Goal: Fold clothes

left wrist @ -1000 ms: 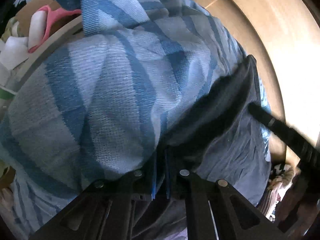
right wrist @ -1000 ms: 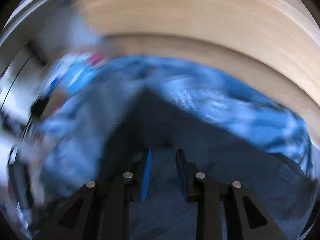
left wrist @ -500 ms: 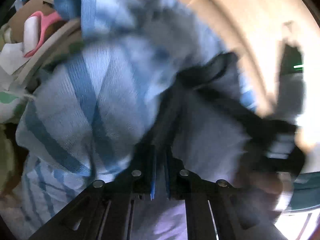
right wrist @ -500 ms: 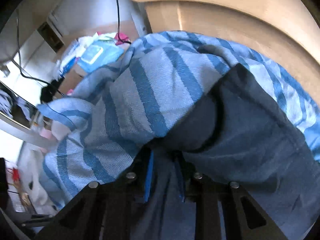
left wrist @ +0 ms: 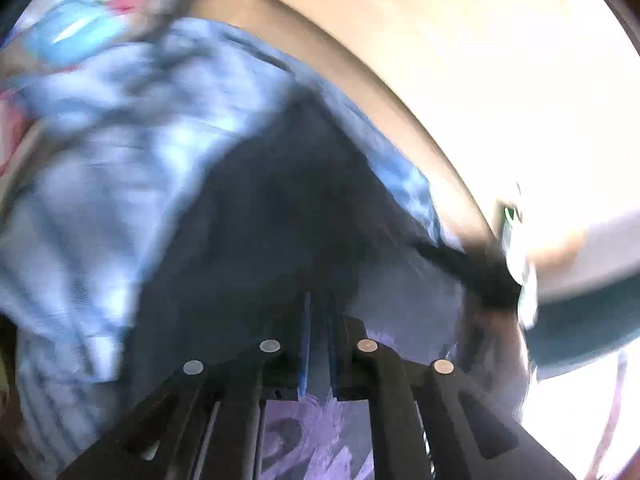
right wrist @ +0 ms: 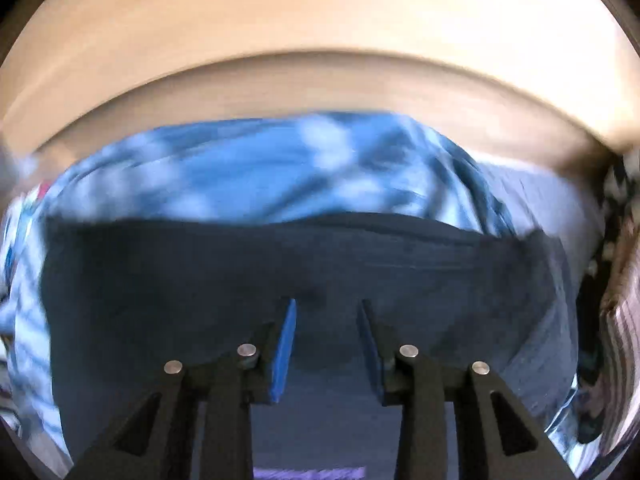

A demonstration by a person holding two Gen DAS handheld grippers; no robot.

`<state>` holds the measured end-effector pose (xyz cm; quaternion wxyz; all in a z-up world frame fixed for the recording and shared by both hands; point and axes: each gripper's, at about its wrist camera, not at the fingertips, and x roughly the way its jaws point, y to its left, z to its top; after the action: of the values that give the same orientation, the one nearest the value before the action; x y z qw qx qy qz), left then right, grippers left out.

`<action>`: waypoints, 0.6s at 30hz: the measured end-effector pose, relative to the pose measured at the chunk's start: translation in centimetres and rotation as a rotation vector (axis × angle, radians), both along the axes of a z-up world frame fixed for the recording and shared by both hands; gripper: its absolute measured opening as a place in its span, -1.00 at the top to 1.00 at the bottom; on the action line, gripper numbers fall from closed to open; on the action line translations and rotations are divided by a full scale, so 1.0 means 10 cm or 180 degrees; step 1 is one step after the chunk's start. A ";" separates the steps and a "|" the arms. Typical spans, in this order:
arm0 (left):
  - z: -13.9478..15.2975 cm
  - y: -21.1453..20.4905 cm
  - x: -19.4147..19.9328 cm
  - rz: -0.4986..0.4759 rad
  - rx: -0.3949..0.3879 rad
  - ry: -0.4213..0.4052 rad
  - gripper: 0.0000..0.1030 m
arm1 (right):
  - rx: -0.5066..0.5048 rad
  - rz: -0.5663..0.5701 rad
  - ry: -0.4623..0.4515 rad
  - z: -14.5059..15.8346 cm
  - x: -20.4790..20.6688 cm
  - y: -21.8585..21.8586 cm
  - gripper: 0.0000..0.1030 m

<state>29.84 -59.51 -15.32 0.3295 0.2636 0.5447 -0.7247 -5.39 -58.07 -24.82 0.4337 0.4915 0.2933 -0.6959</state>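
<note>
— Spreading across the pale wooden worktop (right wrist: 320, 20) is the blue-striped garment (right wrist: 280, 164), with a dark navy panel (right wrist: 280, 264) lying over its near part. Where does each hand sit?

— Left tongs (left wrist: 318, 320) are closed to a narrow slit, and the dark cloth seems pinched between the blue pads (left wrist: 306, 340). Right tongs (right wrist: 326, 332) stand well apart, gripping nothing, poised just above the navy layer.

— Is a fold under way?

— Likely, though both views are smeared with motion. The navy edge runs fairly straight across the right view, which would suit a fold just laid or one about to be pulled.

— How would you handle it well?

— Keep the pinch near the hem, carry the cloth low so it doesn't balloon, and line edge to edge before letting go. The free tongs could press the crease flat.

— And the fabric?

— The striped part looks like a loose, ribbed weave, soft and limp; the navy part looks smoother and denser. A purple patterned cloth (left wrist: 320, 432) shows beneath the left tongs.
</note>
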 end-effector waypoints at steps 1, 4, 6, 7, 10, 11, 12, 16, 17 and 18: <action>-0.11 0.04 -0.16 -0.0113 0.0036 -0.0149 0.84 | 0.0037 -0.0054 -0.0076 -0.07 -0.11 -0.02 0.36; -0.63 0.06 -0.47 -0.0346 0.0491 -0.0186 0.84 | 0.0179 -0.0006 -0.0078 -0.29 -0.13 -0.18 0.38; -0.89 0.16 -0.54 -0.0283 0.0695 -0.0222 0.84 | 0.0123 -0.0065 0.0042 -0.35 -0.15 -0.33 0.38; -0.97 0.25 -0.58 -0.0225 0.0734 -0.0296 0.84 | 0.0090 -0.0080 0.0103 -0.37 -0.16 -0.40 0.38; -0.94 0.29 -0.58 -0.0094 0.0542 -0.0278 0.84 | -0.0065 0.0025 0.0296 -0.35 -0.16 -0.61 0.40; -0.96 0.26 -0.56 -0.0052 0.0476 -0.0285 0.84 | -0.0103 0.0048 0.0342 -0.34 -0.16 -0.67 0.40; -0.97 0.23 -0.53 -0.0012 0.0415 -0.0290 0.84 | -0.0095 0.0034 0.0326 -0.34 -0.17 -0.70 0.40; -1.01 0.13 -0.55 0.0050 0.0559 -0.0126 0.84 | -0.0262 -0.0035 0.0228 -0.12 -0.12 -0.49 0.37; -1.02 0.10 -0.56 0.0065 0.0595 -0.0085 0.84 | -0.0213 0.0003 0.0310 -0.08 -0.07 -0.40 0.30; -1.03 0.08 -0.56 0.0081 0.0632 -0.0044 0.84 | -0.0164 0.0042 0.0393 -0.04 -0.02 -0.31 0.15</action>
<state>24.24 -58.74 -25.67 0.3146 0.2929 0.6149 -0.6612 -5.63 -61.15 -25.19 0.4319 0.4344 0.3048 -0.7293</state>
